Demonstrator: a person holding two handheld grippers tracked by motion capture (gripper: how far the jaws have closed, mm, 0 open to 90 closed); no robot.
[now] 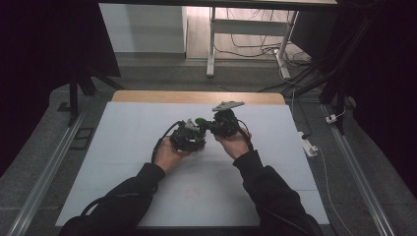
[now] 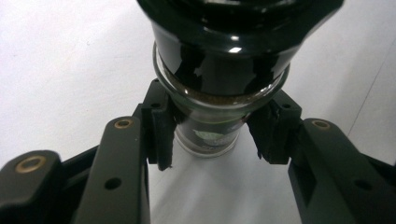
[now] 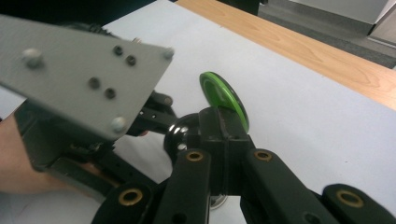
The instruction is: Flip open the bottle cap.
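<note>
i have both tools up over the middle of the white counter (image 1: 123, 162), close together and facing each other, with a hand behind each one.

my left tool (image 2: 212, 140) is pinching a small glass jar (image 2: 210, 135) by its neck. in the left gripper view the pads (image 2: 161, 135) press on either side of the clear glass just below a wide, glossy black part that sits on the jar's top. brownish contents show inside the glass, up against that black part, and there is a pale label spot lower down. the jar hangs clear above the counter, held between the two tools.

my right tool (image 3: 222, 135) is pressed together on a green lid (image 3: 224, 98). in the right gripper view the lid stands on edge between the black tips, its green rim sticking up above them. just behind the tips sits a round, shiny black knob (image 3: 180, 133), touching or very nearly touching them; i cannot tell which. the grey three-cornered plate (image 3: 84, 74) on my left tool fills the upper left of that view, with my left hand (image 3: 14, 163) under it.

from the high view the green lid (image 1: 200, 120) shows as a small spot right between the left tool (image 1: 189, 135) and the right tool (image 1: 223, 123). the wooden edge of the counter runs along the far side.
</note>
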